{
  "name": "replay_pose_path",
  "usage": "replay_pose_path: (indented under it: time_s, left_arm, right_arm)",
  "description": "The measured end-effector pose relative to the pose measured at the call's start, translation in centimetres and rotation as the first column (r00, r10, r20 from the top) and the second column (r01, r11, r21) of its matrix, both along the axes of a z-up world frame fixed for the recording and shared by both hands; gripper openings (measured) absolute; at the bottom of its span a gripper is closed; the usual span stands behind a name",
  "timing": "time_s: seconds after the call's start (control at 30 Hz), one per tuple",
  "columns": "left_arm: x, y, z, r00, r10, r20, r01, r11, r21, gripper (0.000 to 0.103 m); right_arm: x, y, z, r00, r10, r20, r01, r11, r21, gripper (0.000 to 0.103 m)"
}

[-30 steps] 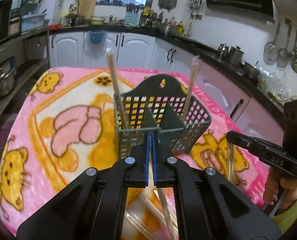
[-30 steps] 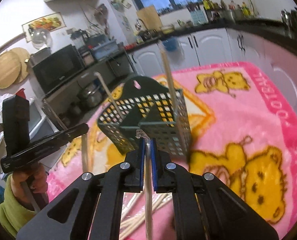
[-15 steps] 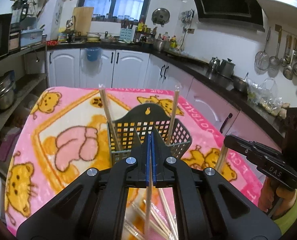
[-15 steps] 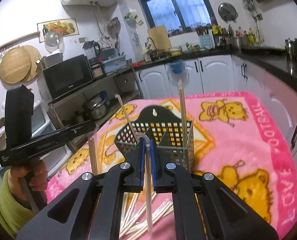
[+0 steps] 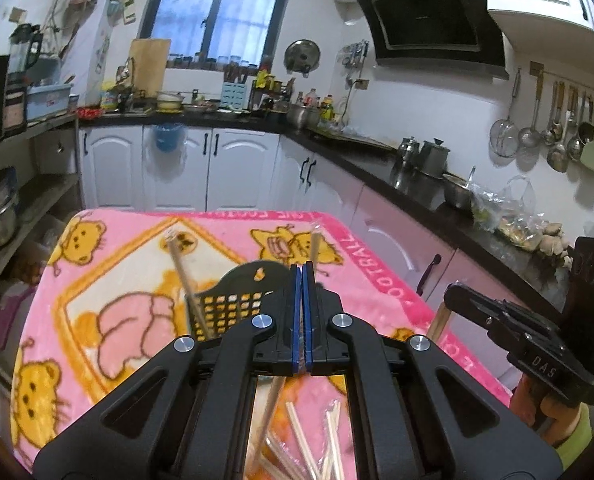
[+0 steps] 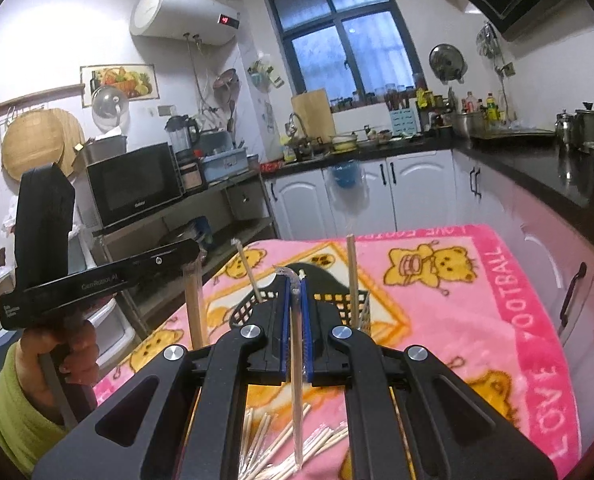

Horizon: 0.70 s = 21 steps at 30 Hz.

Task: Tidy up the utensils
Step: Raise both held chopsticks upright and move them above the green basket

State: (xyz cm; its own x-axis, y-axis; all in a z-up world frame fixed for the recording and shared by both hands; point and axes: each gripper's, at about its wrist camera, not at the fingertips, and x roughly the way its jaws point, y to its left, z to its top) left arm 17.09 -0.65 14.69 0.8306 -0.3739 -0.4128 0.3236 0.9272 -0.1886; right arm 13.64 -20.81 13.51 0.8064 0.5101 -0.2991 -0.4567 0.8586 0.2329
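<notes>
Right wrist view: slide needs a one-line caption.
Right tool shut on a wrapped chopstick above the dark basket on a pink blanket.

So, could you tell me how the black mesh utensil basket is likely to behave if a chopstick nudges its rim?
The black mesh utensil basket looks light: thin perforated walls, holding only two upright chopsticks. It probably slides or tips easily, since it stands on a soft pink blanket rather than a firm surface. Its walls appear rigid, so it should shift as a whole, not flex.

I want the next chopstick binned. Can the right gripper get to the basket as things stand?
Probably yes: the right gripper is shut on a wrapped chopstick, and the basket stands just ahead, top open.
</notes>
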Motion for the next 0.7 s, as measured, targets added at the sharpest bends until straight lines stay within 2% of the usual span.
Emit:
replay_pose_path:
  time_s: [0.37, 0.7]
  left_arm:
    - [0.8, -3.0, 2.8, 0.997, -0.048, 0.054, 0.048, 0.999, 0.006, 0.0]
    - [2.1, -3.5, 5.6, 0.993, -0.028, 0.119, 0.03, 0.999, -0.016, 0.0]
  right_arm:
    - [0.1, -1.9, 1.7, 0.998, -0.035, 0.05, 0.034, 0.999, 0.02, 0.006]
    - [0.8, -2.5, 4.2, 0.993, -0.045, 0.112, 0.041, 0.998, 0.037, 0.006]
